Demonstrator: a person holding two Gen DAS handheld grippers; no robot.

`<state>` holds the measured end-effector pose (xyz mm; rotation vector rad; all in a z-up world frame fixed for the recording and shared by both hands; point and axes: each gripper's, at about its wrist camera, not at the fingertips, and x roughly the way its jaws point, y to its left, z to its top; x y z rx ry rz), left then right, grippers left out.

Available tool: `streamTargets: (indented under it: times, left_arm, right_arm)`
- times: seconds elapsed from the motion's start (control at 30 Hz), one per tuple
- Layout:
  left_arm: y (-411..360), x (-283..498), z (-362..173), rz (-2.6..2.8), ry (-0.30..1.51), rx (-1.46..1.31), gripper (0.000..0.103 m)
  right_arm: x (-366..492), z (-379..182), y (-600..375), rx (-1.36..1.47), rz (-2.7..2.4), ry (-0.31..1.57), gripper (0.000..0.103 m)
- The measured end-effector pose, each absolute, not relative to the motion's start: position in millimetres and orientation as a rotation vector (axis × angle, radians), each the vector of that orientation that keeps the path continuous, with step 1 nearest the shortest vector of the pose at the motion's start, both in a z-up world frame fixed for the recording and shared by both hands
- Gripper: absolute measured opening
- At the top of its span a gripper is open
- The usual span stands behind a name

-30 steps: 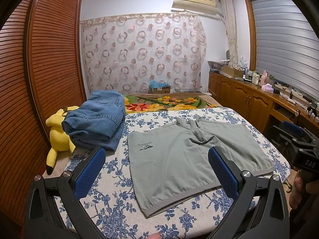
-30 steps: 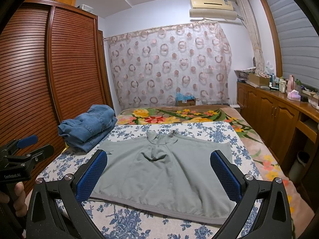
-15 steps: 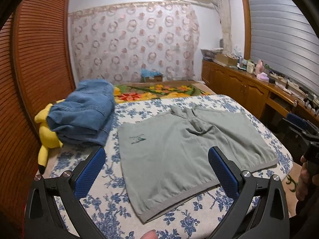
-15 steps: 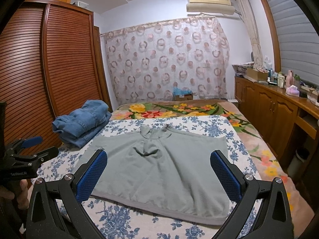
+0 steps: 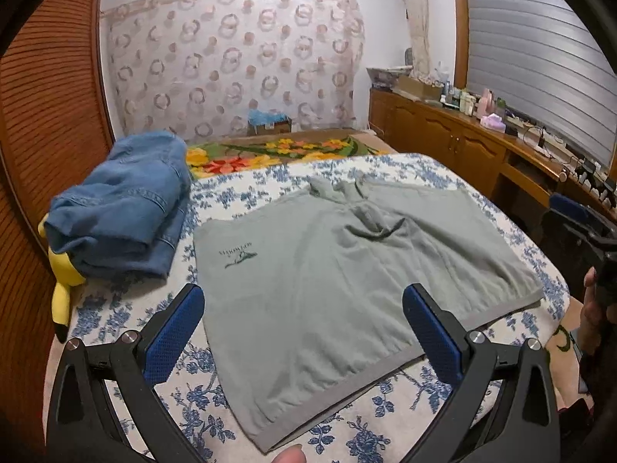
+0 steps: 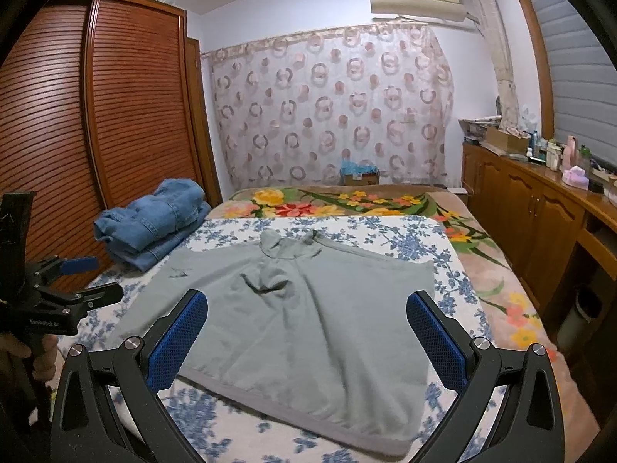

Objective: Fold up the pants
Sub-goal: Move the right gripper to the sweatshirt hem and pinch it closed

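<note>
- The grey-green shorts (image 5: 347, 285) are spread flat across the middle of the left wrist frame, on the blue floral bedsheet (image 5: 385, 405), waistband edge running along the lower centre and the leg ends pointing up toward the far wall.
- There's a small dark logo print (image 5: 237, 256) on the left part of the shorts, and a rumpled bit of fabric plus a dark drawstring near the top centre.
- Left gripper (image 5: 304, 332) sits at the bottom of its frame, blue pads spread wide, nothing between them, hovering over the near hem.
- Right gripper (image 6: 306, 337) is the same deal in its own view: fingers wide apart, empty, with the shorts (image 6: 300, 316) filling the centre beyond them.
- Folded denim pile (image 5: 123, 204) sits at mid left beside the shorts, not touching them as far as I can see.
- A yellow plush toy (image 5: 63, 281) pokes out under the denim at the left edge.
- Wooden slatted wardrobe (image 6: 96, 123) fills the upper left, circle-pattern curtain (image 6: 331, 108) at top centre.
</note>
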<state>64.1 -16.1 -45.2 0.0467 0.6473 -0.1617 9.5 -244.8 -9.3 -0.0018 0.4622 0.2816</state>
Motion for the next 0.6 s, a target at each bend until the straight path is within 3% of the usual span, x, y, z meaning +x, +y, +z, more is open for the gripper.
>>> streamTargets:
  times: [0.23,0.3,0.5,0.6]
  left_arm:
    - [-9,71,-67,-0.195,0.696,0.016,0.103]
    - [-7,73,-73,-0.193,0.712,0.011,0.103]
    - [0,82,-89,-0.166,0.762,0.001,0.103]
    - [4,85,-99,-0.159,0.785,-0.010,0.103]
  right_arm:
    - [38,-18,-253,-0.064,0.278,0.545,0.093]
    - [48,-19,-258,-0.069,0.280,0.573,0.082]
    - [94,-25,-272,-0.091,0.276,0.702,0.065]
    - [112,-25,-280,-0.083,0.270,0.748,0.061]
